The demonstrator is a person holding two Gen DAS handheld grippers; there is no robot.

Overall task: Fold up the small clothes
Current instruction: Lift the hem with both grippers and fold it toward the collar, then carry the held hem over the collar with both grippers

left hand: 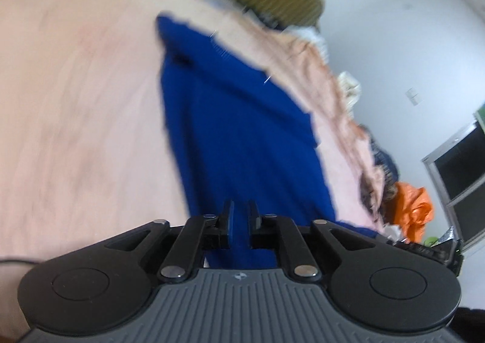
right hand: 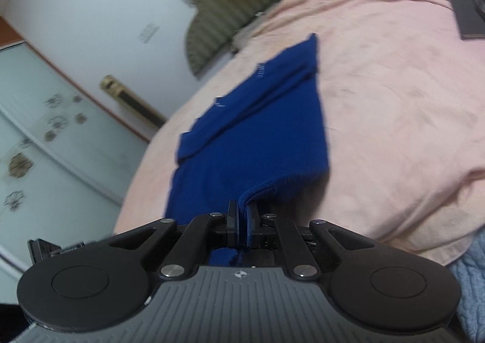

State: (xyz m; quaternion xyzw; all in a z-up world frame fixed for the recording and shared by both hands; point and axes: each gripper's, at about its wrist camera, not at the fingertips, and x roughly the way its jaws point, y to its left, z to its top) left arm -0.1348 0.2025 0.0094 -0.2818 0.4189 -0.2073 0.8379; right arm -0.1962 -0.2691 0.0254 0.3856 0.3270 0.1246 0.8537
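Note:
A dark blue garment [left hand: 230,130] lies stretched over the pink bed sheet [left hand: 75,100], and the left wrist view is blurred. Its near end runs up between the fingers of my left gripper [left hand: 241,215], which is shut on the cloth. In the right wrist view the same blue garment [right hand: 257,136] lies partly flat, with a folded strip along its far side. Its near hem is lifted off the sheet [right hand: 394,100]. My right gripper [right hand: 242,214] is shut on that doubled hem edge.
An olive striped pillow [right hand: 230,0] sits at the head of the bed. A dark flat object [right hand: 466,12] lies on the sheet at the far right. An orange cloth [left hand: 415,209] is heaped beside the bed. A white cupboard door [right hand: 75,24] stands close on the left.

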